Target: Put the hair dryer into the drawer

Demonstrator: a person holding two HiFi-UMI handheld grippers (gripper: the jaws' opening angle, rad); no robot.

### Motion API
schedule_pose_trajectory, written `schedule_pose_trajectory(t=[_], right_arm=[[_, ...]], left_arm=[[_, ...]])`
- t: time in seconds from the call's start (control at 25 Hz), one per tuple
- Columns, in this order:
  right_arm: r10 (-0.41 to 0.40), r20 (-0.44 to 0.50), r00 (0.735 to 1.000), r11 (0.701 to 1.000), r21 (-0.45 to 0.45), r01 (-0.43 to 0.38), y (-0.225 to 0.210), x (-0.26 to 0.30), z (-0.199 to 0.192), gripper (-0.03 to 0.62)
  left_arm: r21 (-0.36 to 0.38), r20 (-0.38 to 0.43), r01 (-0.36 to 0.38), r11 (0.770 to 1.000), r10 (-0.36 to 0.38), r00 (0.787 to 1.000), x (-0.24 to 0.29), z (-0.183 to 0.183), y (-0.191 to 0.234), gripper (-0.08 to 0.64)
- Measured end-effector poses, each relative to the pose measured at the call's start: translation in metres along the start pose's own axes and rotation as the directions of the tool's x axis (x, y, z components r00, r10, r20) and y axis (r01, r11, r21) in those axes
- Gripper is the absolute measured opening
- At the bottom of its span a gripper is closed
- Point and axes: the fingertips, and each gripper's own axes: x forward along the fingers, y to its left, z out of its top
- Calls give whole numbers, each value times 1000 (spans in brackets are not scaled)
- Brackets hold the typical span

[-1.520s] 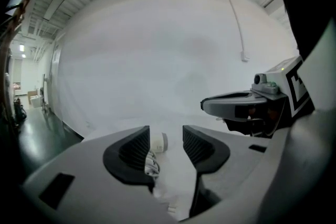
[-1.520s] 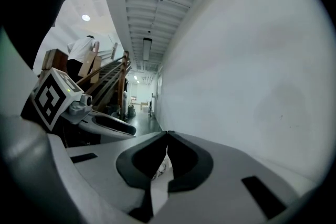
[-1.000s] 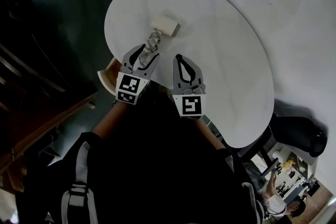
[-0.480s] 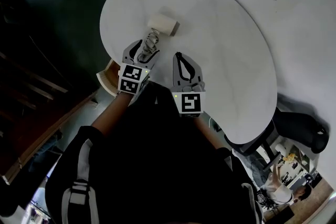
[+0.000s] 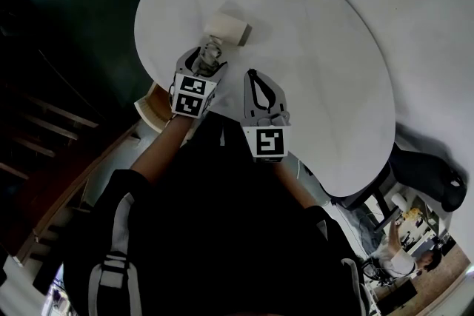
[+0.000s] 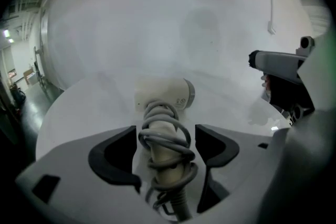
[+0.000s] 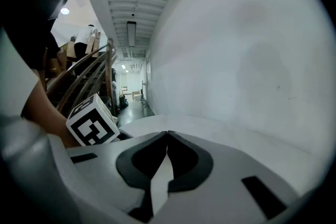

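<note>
My left gripper had just been opening its jaws. They stood spread, one on each side of the hair dryer's handle, and a gap showed between each pad and the handle, so I pinched nothing. The handle ran straight up the middle between those jaws, with the grey cord wound round it in loose coils. The cream barrel lay crosswise just past my left fingertips, its grey-ringed end turned to the right of them. The whole dryer lay on the round white table, near the rim on my side.

My right gripper had its jaws pressed together, tips touching and nothing between them. It hung just beside the left one, over the same table top, with only bare white surface ahead of its tips. The left gripper's marker cube showed close by on the left of my right jaws.
</note>
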Motion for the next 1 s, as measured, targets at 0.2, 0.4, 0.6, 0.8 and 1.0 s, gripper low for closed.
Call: schedule_pose_trajectory(t=[0.2,0.4,0.6,0.8,1.0], right_arm=[[-9,-13,1000,1000,2,9,-4,2,-2,21],[-20,5,1000,1000,14,20,-4,-1,-1,21],[-25,11,1000,1000,13,24,-2,-9,-1,21],[-28,20,999,1000,4,28,-1,-16,0,21],[-31,63,998,999,-12,31,1,-26,1,21]], left_arm=[[-8,-87,-11,1000,10,996,15,-13,3,342],[-2,-110,-48,999,48,993,15,-17,8,314],[-39,-98,-37,999,33,995,12,-13,6,301],[-91,-72,-34,995,28,997,6,-9,2,290],[-52,-51,-32,998,30,998,-3,-11,-5,284]])
